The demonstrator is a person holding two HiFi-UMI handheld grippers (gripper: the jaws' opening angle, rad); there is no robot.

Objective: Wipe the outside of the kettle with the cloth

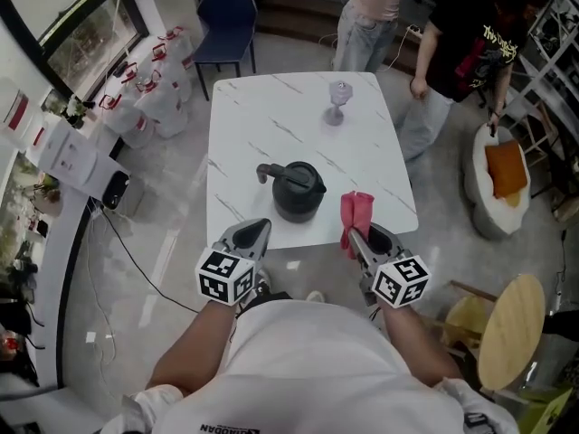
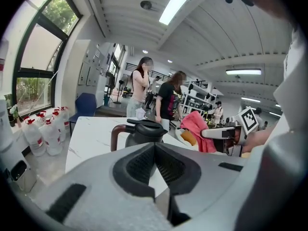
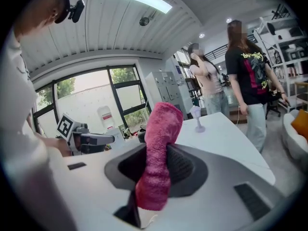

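Your right gripper (image 1: pixel 355 239) is clamped on the pink terry cloth (image 1: pixel 355 213). In the right gripper view the fold stands up past the jaws and a short tail hangs below them. That leaves a soft pad out front to meet the kettle wall, which I judge is why you hold it so. Your left gripper (image 1: pixel 261 228) has its jaws pressed together with nothing between them (the left gripper view shows the ribbed pads meeting), so it looks free to steady the kettle, perhaps by the handle. The dark, round-bodied kettle (image 1: pixel 298 191) stands upright on the white marble-patterned table (image 1: pixel 271 120) near its front edge. It sits between your two grippers and apart from both, its curved handle pointing left in the head view. The cloth is just beside the kettle's right side, not touching it, so wiping looks not yet begun. The kettle's lid is on, so what it holds is hidden. The clear stemmed glass (image 1: pixel 339 103) stands well apart toward the far edge; I cannot tell whether anything is in it
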